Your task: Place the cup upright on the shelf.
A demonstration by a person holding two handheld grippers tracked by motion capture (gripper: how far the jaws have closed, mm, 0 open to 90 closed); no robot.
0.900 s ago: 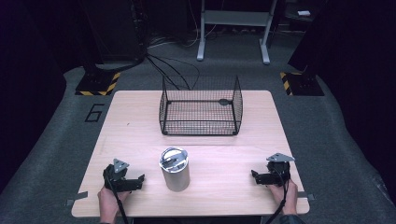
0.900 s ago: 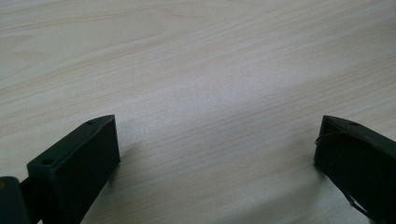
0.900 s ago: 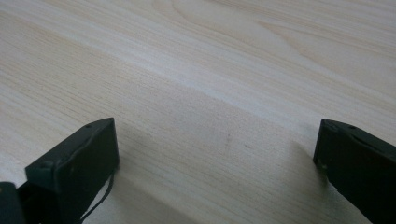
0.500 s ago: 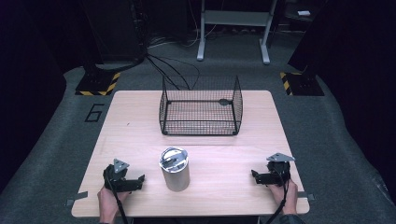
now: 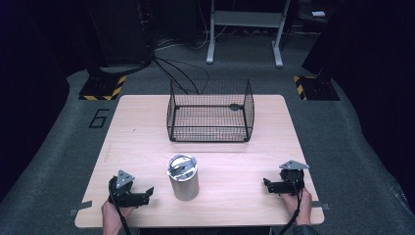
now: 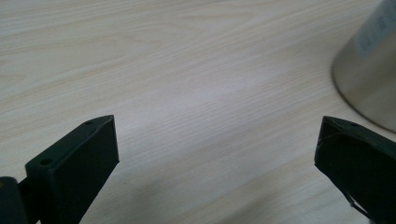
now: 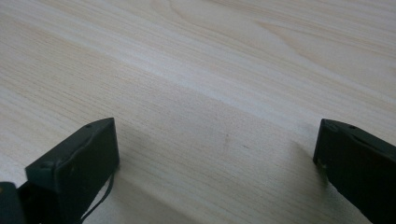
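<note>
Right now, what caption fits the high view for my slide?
Metal canister stands between open left gripper and right gripper, wire basket behind on the wooden table.

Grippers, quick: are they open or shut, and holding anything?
Left gripper: open, holding nothing, beside the metal canister.
Right gripper: open, holding nothing.

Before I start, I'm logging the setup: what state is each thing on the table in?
Metal canister: upright, lid on, untouched.
Wire basket: upright, open top, looks empty.
Left gripper: fingers open, low by the table, beside the canister.
Right gripper: fingers open, holding nothing.
</note>
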